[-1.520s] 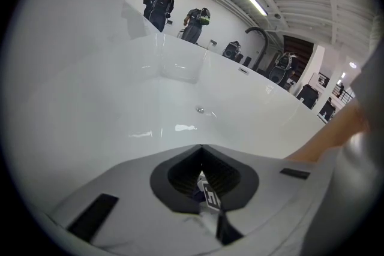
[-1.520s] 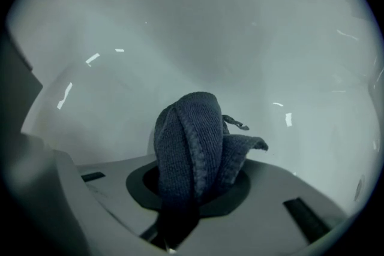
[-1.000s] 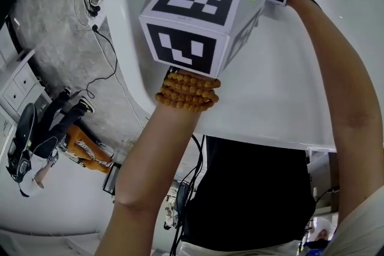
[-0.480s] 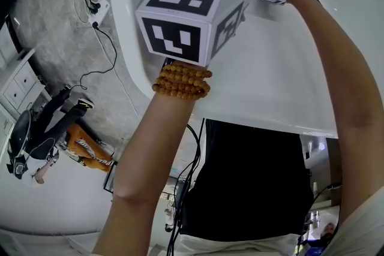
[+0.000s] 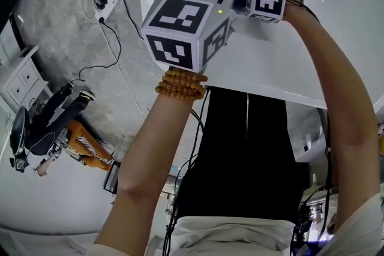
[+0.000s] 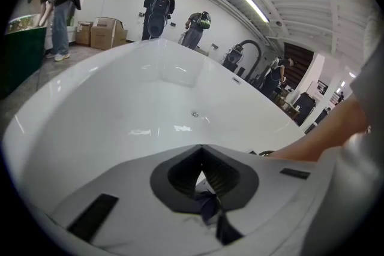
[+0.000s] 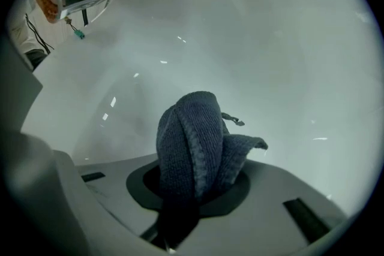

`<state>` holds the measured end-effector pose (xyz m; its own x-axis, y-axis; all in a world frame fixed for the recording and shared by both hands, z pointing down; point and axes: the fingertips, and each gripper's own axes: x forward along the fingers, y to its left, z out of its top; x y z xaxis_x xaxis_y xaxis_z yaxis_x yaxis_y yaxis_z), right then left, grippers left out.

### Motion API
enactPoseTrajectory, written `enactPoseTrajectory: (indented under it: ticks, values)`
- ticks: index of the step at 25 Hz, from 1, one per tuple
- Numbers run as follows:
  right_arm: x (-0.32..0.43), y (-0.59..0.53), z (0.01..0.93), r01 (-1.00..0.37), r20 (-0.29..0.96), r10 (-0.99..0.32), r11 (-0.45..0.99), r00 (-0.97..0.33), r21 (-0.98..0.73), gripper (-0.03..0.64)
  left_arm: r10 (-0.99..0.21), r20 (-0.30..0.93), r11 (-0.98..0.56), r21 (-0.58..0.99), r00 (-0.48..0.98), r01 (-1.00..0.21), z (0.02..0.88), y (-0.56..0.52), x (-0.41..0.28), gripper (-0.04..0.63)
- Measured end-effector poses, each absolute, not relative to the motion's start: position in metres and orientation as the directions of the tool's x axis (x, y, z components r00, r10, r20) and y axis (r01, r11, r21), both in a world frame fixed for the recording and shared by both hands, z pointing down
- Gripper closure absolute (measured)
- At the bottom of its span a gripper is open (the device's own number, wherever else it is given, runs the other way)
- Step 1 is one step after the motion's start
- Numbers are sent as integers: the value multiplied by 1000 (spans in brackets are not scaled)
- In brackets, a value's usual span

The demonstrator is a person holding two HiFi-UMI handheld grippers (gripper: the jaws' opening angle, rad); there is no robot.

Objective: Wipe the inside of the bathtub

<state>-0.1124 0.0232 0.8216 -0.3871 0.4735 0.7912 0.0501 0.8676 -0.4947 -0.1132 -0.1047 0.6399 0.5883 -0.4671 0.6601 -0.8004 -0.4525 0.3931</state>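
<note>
Two grippers sit inside the white bathtub (image 6: 120, 111): right gripper (image 7: 198, 189) fingers clamp a folded blue cloth (image 7: 192, 135); left gripper (image 6: 201, 153) fingers are closed together

The bathtub (image 6: 150, 99) basin lies open, walled by its rim (image 6: 72, 72).

No readable text, label, brand or number anywhere. Marker cubes (image 5: 180, 33) carry only black-and-white square patterns. Distant wall signs (image 6: 322, 88) too small to read.
</note>
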Motion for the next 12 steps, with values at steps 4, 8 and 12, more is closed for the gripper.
enactPoseTrajectory:
  ticks: [4, 8, 12]
  values:
    - [-110, 47, 783, 44, 787, 496, 854, -366, -518, 522, -493, 648, -442, 388, 580, -809, 620, -91, -119, 600]
    - [-126, 56, 735, 92, 755, 499, 854, -425, -512, 522, -500, 653, -451, 364, 568, -815, 596, -82, -127, 600]
    - [-127, 68, 705, 108, 754, 501, 855, -425, -507, 522, -498, 649, -450, 373, 575, -811, 578, -70, -136, 600]
